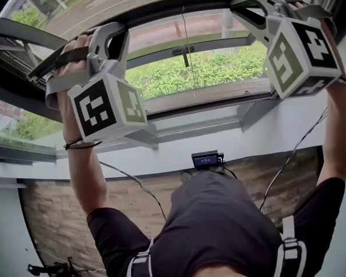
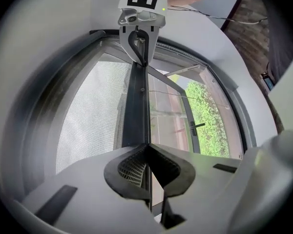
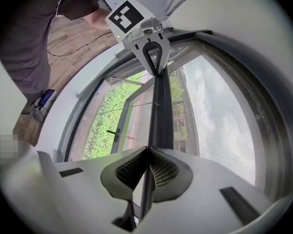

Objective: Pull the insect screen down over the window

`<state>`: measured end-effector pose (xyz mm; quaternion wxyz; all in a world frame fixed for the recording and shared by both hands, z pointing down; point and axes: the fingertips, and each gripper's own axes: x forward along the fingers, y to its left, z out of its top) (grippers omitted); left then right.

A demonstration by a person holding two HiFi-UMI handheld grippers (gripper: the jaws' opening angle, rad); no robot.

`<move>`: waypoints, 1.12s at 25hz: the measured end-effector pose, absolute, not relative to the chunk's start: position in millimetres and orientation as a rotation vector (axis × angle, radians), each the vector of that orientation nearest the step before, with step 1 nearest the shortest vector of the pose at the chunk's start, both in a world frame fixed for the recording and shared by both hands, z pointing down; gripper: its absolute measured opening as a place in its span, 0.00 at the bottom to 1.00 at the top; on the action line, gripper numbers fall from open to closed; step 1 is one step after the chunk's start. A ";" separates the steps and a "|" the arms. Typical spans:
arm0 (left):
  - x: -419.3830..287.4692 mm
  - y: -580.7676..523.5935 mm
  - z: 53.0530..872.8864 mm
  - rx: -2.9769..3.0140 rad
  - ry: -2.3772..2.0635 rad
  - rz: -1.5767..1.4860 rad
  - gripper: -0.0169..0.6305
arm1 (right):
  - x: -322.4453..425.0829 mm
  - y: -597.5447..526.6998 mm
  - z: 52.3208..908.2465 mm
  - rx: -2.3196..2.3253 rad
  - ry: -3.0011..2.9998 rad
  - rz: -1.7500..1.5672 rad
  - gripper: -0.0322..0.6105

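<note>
Your left gripper [image 2: 147, 152] is clamped tight on the insect screen's dark bottom bar [image 2: 136, 106]: its ribbed pads meet on the bar's thin edge with no gap showing. In the left gripper view the bar runs from the jaws at 6 o'clock straight up to 12 o'clock, where your right gripper [image 3: 147, 155] bites the same bar. Its own view shows those jaws pinched on the edge in the same way.

The screen mesh [image 2: 93, 121] lies at 9 o'clock of the bar in the left gripper view and at 3 o'clock of it in the right gripper view. It covers only that side of the opening. On the other side of the bar the window is uncovered, with its handle [image 2: 198, 126] and the green shrubs [image 1: 207, 71] outside in plain sight.

In the head view both your arms reach up to the window. Your left marker cube [image 1: 106, 105] sits at 9 o'clock and your right marker cube [image 1: 300, 53] at 2 o'clock. The white sill [image 1: 259, 137] runs across below them.
</note>
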<state>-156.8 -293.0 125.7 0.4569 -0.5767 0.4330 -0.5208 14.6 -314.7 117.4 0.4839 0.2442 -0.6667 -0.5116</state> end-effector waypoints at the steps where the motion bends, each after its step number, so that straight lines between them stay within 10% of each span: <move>1: -156.2 -294.1 136.2 -1.441 1.063 -1.282 0.05 | 15.9 -315.6 128.9 0.580 -1.627 -1.231 0.08; 28: -155.9 -296.3 312.6 -1.743 0.926 -1.442 0.05 | 19.8 -320.5 305.8 0.380 -1.702 -0.944 0.08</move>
